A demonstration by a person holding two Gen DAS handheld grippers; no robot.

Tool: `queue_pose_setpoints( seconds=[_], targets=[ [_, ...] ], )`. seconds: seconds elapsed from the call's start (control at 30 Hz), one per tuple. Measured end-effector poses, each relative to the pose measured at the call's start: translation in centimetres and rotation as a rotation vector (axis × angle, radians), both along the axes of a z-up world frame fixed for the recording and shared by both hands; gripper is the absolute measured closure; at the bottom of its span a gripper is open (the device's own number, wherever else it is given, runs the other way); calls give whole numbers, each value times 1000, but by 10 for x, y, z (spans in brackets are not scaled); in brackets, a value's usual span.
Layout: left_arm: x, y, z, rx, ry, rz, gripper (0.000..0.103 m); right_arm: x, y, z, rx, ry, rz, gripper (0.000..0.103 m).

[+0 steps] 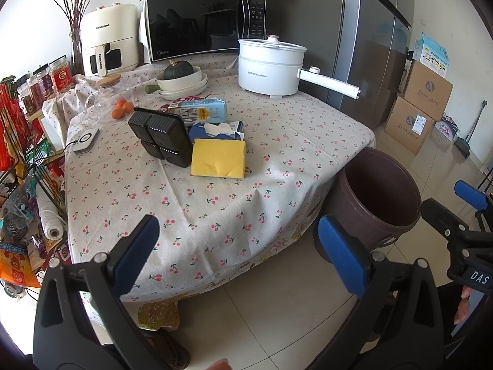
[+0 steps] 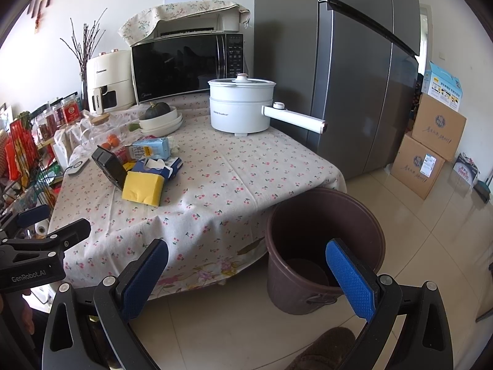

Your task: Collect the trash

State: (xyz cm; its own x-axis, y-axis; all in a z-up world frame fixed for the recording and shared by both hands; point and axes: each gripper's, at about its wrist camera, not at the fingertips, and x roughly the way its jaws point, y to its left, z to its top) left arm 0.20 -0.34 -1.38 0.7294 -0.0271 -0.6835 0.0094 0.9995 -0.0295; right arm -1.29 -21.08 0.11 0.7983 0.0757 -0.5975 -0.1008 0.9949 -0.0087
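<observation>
The left gripper point(image 1: 240, 252) has its fingers spread wide and holds nothing; it hangs off the near edge of the table point(image 1: 215, 215). The right gripper point(image 2: 246, 277) is just as wide and empty, beside the table's corner, with the brown bin point(image 2: 323, 246) behind its right finger. The trash lies well beyond the fingers, toward the table's far left: a yellow sponge point(image 1: 218, 158), a black tray point(image 1: 163, 137) leaning beside it, a blue tissue pack point(image 1: 217, 131) and a milk carton point(image 1: 203, 109) behind.
</observation>
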Motion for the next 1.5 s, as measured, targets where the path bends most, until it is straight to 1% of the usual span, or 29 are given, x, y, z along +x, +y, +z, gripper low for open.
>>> queue_pose_setpoints(
  seconds=[0.37,0.5,0.63,0.7,0.8,0.9,1.0,1.1,1.2,1.27,1.33,1.43,1.5],
  targets=[
    [-1,1,-2,-2,10,-2,0,0,0,-1,0,1,1,0],
    [2,4,-3,-10,32,-4,0,0,-1,-3,13,13,5,0],
    [10,12,-2,-55,75,-22,0,6,-1,-2,25,49,16,0],
    [15,17,0,-58,87,-29,0,10,-1,1,31,62,24,0],
    [27,27,0,-51,111,-13,0,19,-1,9,31,94,42,0],
    [45,42,-2,-82,156,8,0,32,1,19,22,115,61,0],
    [66,56,0,-93,175,38,0,52,7,31,35,143,103,0],
    [90,71,3,-115,183,67,0,78,19,42,35,169,149,0],
    [113,82,3,-142,166,101,0,105,38,46,2,187,192,0],
    [128,89,-2,-148,143,127,0,120,48,41,0,197,223,0],
    [139,97,-11,-153,118,156,1,131,52,26,25,216,234,0],
    [162,105,-21,-165,128,185,9,152,59,-3,27,356,248,0],
    [173,107,-26,-164,127,201,10,162,60,-10,20,374,240,0]
  ],
)
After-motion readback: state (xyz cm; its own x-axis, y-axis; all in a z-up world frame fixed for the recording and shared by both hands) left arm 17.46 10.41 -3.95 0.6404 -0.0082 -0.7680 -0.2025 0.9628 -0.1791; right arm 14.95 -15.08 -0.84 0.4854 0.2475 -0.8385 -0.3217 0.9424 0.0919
